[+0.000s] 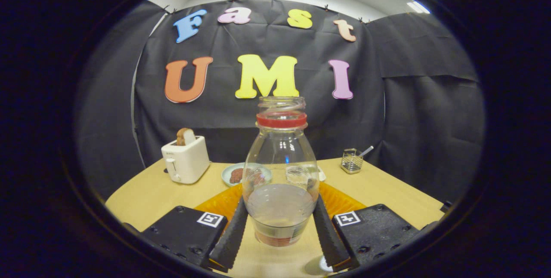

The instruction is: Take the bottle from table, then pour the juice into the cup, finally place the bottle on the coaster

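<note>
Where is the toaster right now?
The toaster stands at the far end of the table, beyond the gripper, beside a small plate, with bread sticking up from its slot.

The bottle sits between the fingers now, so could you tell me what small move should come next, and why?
Probably lift the bottle straight up. The gripper has both fingers against its lower sides, it stands upright and uncapped with liquid inside, and the cup lies beyond it.
</note>
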{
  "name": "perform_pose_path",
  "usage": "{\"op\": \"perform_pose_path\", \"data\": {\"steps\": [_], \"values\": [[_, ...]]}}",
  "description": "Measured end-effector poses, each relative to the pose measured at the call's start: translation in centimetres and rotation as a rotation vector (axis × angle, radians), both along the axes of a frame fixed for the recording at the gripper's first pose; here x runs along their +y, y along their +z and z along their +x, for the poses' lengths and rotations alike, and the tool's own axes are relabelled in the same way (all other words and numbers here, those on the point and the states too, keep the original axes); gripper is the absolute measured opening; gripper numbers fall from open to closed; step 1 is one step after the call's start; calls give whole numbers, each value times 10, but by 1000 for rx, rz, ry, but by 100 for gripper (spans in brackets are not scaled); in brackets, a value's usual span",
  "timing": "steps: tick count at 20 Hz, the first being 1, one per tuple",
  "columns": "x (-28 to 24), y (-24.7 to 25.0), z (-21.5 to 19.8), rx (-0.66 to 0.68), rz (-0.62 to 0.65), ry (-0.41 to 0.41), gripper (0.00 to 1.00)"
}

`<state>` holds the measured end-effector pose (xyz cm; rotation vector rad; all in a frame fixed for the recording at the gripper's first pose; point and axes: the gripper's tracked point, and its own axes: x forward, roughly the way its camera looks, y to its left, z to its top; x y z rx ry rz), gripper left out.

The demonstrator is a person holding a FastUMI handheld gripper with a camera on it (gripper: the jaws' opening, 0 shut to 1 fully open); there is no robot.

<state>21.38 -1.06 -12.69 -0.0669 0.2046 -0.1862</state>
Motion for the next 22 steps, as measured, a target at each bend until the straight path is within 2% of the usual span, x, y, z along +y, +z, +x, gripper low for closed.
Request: {"op": "perform_pose_path", "data": {"steps": [10, 16, 22], "values": [[-7, -52, 37, 0, 23, 47, 79], [-11, -82, 53, 45, 29, 52, 79], [-12, -88, 57, 54, 30, 57, 82]]}}
